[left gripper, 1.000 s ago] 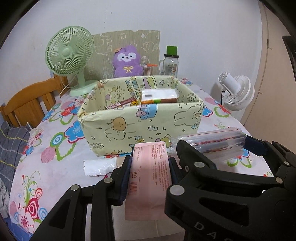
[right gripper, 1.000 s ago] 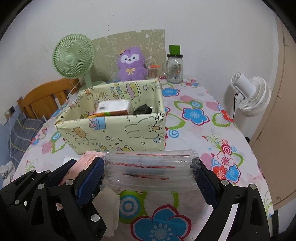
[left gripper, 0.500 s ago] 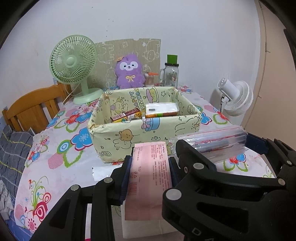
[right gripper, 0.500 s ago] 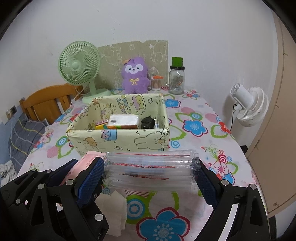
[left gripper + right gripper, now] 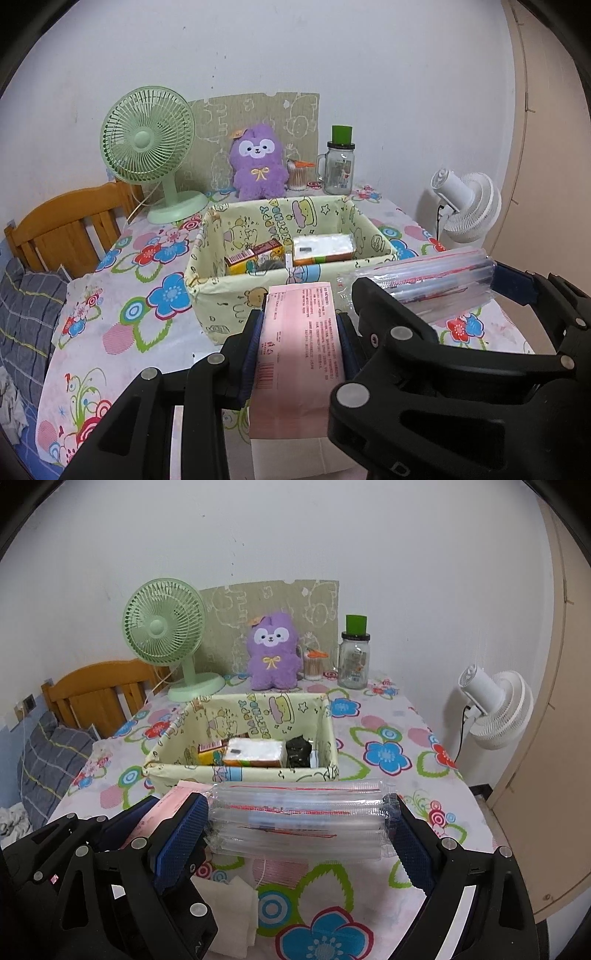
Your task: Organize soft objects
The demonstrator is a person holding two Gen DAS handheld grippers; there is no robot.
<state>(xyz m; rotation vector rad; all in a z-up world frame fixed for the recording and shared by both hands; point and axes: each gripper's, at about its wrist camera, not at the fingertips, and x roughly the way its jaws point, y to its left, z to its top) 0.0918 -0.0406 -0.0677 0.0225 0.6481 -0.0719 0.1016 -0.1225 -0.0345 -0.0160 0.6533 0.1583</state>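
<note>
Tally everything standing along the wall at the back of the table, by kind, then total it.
Desk fan: 1, green
Plush toy: 1, purple
Glass jar: 1, with a green lid
Cotton swab container: 1
Printed card panel: 1, leaning on the wall
Total: 5

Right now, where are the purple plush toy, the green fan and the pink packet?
purple plush toy (image 5: 272,653): right wrist view, on its belly.
green fan (image 5: 147,137): left wrist view, on its grille.
pink packet (image 5: 301,343): left wrist view, on its printed face.
</note>
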